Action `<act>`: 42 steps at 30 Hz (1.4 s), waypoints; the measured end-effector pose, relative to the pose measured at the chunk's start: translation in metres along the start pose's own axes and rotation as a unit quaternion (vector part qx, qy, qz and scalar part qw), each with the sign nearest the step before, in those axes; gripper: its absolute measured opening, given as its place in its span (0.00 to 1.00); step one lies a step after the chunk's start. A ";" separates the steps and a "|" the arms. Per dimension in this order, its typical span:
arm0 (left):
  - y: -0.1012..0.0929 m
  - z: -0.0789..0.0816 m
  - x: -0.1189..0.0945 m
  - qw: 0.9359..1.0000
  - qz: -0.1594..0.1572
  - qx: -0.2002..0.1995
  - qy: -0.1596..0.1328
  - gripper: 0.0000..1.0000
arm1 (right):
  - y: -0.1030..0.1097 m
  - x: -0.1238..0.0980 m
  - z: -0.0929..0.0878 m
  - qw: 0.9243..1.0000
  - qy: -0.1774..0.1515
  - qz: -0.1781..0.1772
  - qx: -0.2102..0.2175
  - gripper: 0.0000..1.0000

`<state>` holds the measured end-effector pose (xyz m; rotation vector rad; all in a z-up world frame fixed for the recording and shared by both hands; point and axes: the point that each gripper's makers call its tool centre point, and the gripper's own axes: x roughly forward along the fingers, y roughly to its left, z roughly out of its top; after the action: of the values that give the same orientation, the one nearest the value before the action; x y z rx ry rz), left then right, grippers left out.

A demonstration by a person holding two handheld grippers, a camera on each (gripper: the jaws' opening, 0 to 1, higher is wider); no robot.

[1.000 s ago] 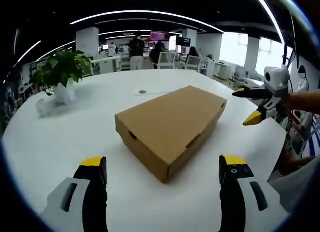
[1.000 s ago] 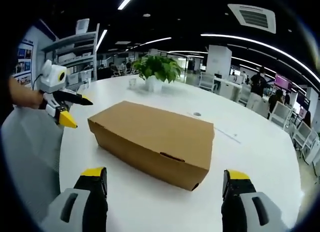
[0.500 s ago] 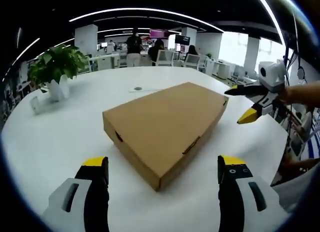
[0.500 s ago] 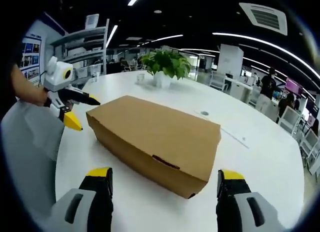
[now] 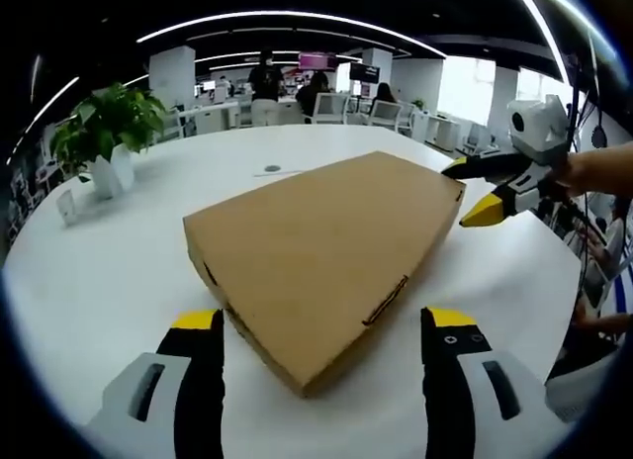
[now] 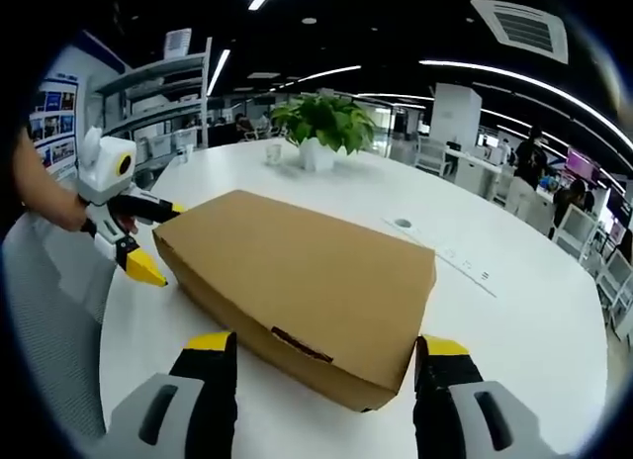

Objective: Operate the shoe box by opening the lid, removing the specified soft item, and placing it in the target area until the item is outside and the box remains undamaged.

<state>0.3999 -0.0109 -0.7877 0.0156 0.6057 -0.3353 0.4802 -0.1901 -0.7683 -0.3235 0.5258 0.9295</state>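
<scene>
Fingers of both grippers stand spread apart, gripping nothing. The left gripper (image 5: 319, 330) hangs over a near corner of the shoe box (image 5: 316, 246), its two yellow-tipped fingers (image 5: 198, 325) flanking that corner without touching it. The right gripper (image 6: 326, 355) is at the box's opposite end, its fingers (image 6: 440, 350) likewise set either side of a corner of the box (image 6: 297, 271).

The shoe box is plain brown cardboard, lid down and shut, lying flat on the white round counter (image 5: 109, 261). A tab slot shows in the lid's side edge in both views.

In the left gripper view the right gripper appears at the box's far corner, held by a hand (image 5: 598, 172); in the right gripper view the left gripper (image 6: 148, 243) sits just beside the box's far end.

Beyond the box, a potted plant (image 5: 99, 133) and a small white cup (image 6: 273, 153) stand on the counter, well apart from it. Farther off lie office desks, chairs and people.
</scene>
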 end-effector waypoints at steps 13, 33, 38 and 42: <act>0.006 0.000 0.007 1.000 0.010 -0.011 0.002 0.80 | 0.000 0.004 -0.001 1.000 0.003 0.010 0.014 0.67; 0.015 0.000 0.005 1.000 -0.010 0.003 0.017 0.79 | 0.012 0.002 -0.001 1.000 0.005 -0.003 0.019 0.64; 0.019 -0.001 0.004 1.000 -0.020 0.009 0.020 0.79 | 0.014 0.001 -0.001 1.000 0.008 -0.009 0.015 0.63; 0.023 -0.001 0.003 0.999 -0.026 0.013 0.023 0.79 | 0.017 0.002 -0.002 1.000 0.009 -0.015 0.011 0.62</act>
<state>0.4085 0.0097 -0.7917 0.0334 0.6479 -0.3942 0.4667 -0.1807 -0.7719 -0.3188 0.5452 0.8918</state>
